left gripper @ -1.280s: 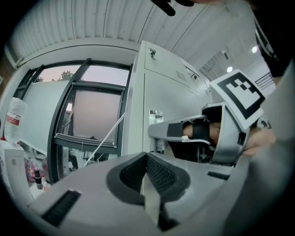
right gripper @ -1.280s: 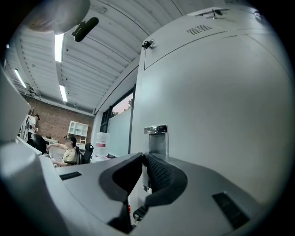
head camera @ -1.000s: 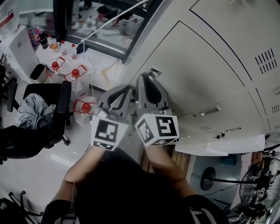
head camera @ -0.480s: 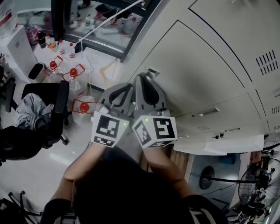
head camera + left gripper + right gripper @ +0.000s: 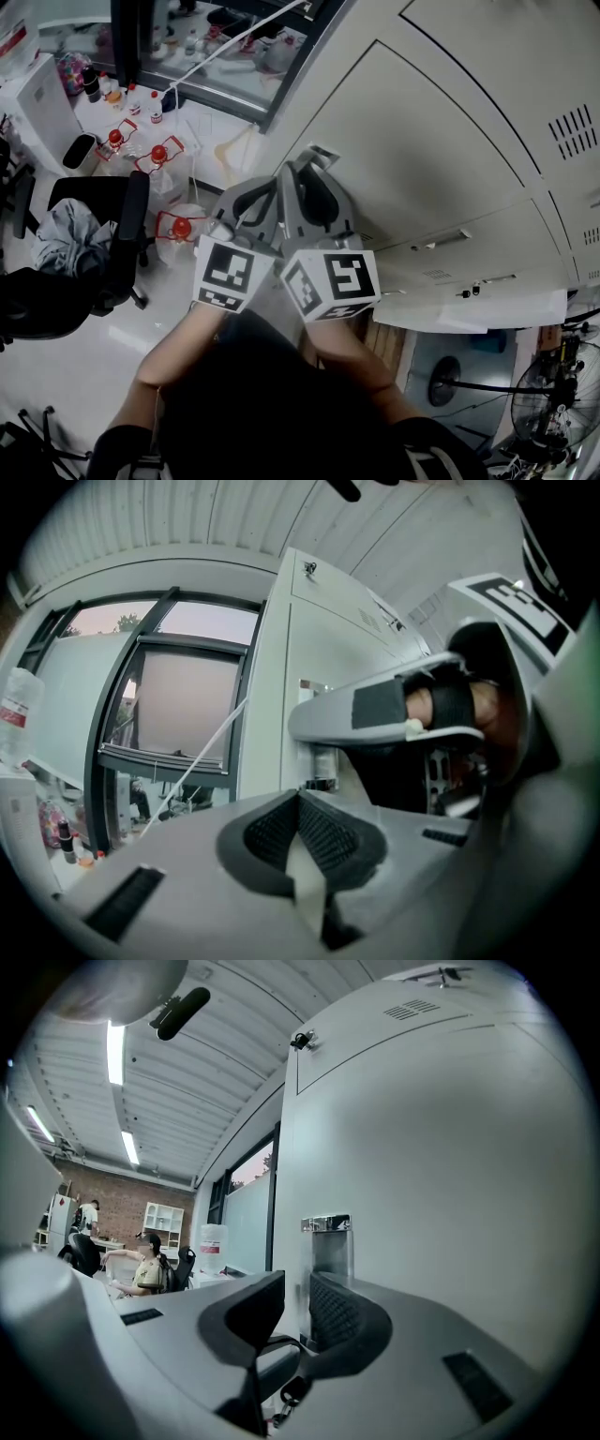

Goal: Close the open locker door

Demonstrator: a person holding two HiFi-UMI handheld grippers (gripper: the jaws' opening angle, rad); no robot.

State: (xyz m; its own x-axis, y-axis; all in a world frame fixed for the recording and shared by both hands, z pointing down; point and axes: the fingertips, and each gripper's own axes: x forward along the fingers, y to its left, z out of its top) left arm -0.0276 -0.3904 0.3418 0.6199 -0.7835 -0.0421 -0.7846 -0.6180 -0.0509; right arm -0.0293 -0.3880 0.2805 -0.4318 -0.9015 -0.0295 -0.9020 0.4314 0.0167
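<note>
Your right gripper [image 5: 292,1302] is at the latch [image 5: 326,1226], jaws just opening and now apart, gripping nothing. The left gripper [image 5: 300,808] is beside it, jaws clenched and empty. The door [image 5: 422,159] looks flush with the lockers, so closing seems all but done.

Left claw [image 5: 300,801]: grey shell, black ribbed pads.
Right claw [image 5: 292,1299]: grey shell, black ribbed pads, black strap [image 5: 452,705] near its cube.
Left cube [image 5: 228,274]: white, black square markers.
Right cube [image 5: 333,283]: same.
Top [image 5: 272,403]: black, below both cubes.
</note>
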